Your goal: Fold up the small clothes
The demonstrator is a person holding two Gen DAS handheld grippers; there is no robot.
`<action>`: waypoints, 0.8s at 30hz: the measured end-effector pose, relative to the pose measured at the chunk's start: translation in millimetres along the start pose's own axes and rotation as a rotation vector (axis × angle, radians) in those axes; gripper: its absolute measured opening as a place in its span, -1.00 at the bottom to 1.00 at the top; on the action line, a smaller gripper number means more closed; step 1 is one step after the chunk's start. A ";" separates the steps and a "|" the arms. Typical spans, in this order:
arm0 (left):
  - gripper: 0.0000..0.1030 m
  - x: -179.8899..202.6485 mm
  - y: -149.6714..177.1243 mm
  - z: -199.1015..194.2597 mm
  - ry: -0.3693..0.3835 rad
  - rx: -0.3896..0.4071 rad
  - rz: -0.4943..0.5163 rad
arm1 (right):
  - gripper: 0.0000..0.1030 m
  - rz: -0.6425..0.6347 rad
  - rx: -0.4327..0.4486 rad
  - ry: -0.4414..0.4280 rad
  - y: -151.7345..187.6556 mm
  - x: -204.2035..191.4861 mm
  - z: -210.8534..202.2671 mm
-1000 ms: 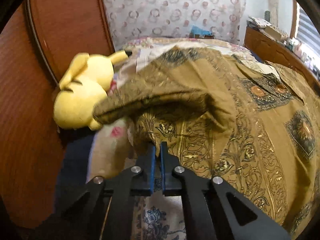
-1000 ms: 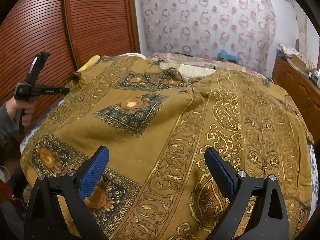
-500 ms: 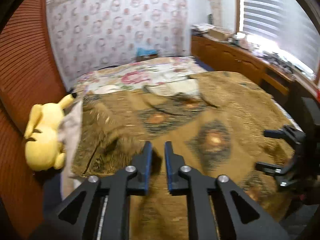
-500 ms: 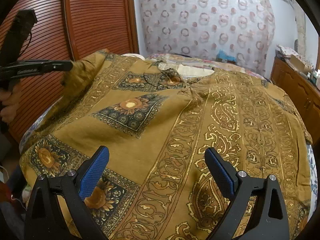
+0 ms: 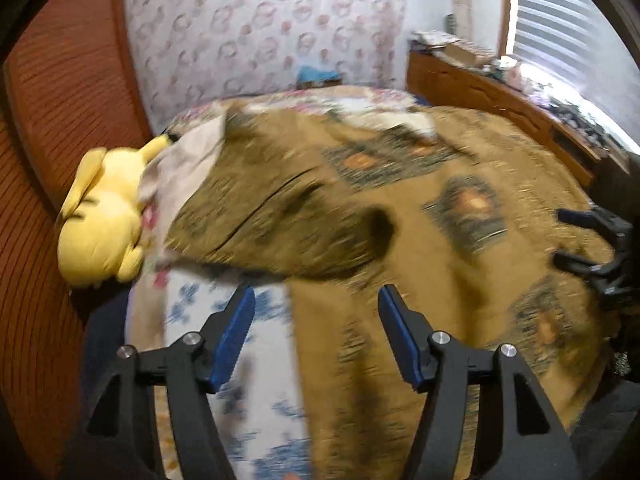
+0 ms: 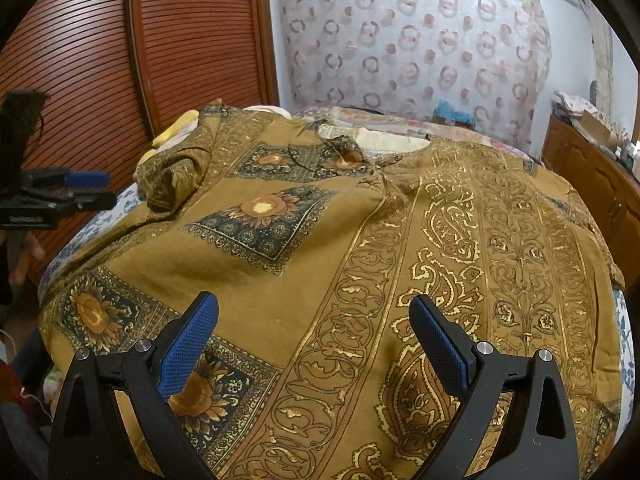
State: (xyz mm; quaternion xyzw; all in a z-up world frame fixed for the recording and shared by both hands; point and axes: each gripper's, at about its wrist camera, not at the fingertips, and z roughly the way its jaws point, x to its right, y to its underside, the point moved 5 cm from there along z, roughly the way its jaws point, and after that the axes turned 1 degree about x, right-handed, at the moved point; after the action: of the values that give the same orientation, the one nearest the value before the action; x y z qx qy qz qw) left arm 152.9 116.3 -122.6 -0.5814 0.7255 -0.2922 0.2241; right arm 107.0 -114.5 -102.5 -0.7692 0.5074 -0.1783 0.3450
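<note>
A mustard-brown patterned garment (image 6: 328, 248) lies spread over the bed; its left sleeve (image 6: 172, 176) is folded in, bunched on the left shoulder. It shows blurred in the left wrist view (image 5: 400, 220). My left gripper (image 5: 314, 308) is open and empty, above the garment's left edge; it also shows in the right wrist view (image 6: 86, 190). My right gripper (image 6: 314, 316) is open and empty, hovering over the garment's lower middle; it shows at the right edge of the left wrist view (image 5: 588, 240).
A yellow plush toy (image 5: 102, 220) lies at the bed's left edge against the wooden slatted wardrobe (image 6: 120, 60). A floral bedsheet (image 5: 256, 340) shows beside the garment. A wooden cabinet (image 6: 592, 176) with clutter stands on the right. A patterned curtain (image 6: 408, 48) hangs behind.
My left gripper opened and let go of the sleeve, which dropped bunched onto the garment; it has drawn back left. The right gripper has not moved.
</note>
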 end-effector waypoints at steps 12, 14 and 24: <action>0.24 -40.7 31.1 26.2 -0.034 -0.046 -0.094 | 0.89 -0.075 -0.014 -0.072 -12.6 -15.8 2.8; 0.26 -40.9 31.4 25.3 -0.033 -0.022 -0.090 | 0.87 -0.103 -0.001 -0.108 -26.6 -26.7 3.4; 0.32 -58.1 35.6 7.3 -0.074 0.024 -0.159 | 0.72 -0.192 -0.006 -0.277 -100.9 -92.3 56.2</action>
State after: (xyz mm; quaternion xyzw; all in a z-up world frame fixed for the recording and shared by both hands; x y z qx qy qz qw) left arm 145.4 177.2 -153.1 -0.6450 0.6647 -0.2961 0.2335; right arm 169.6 13.5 -62.9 -0.8323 0.3797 -0.1010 0.3910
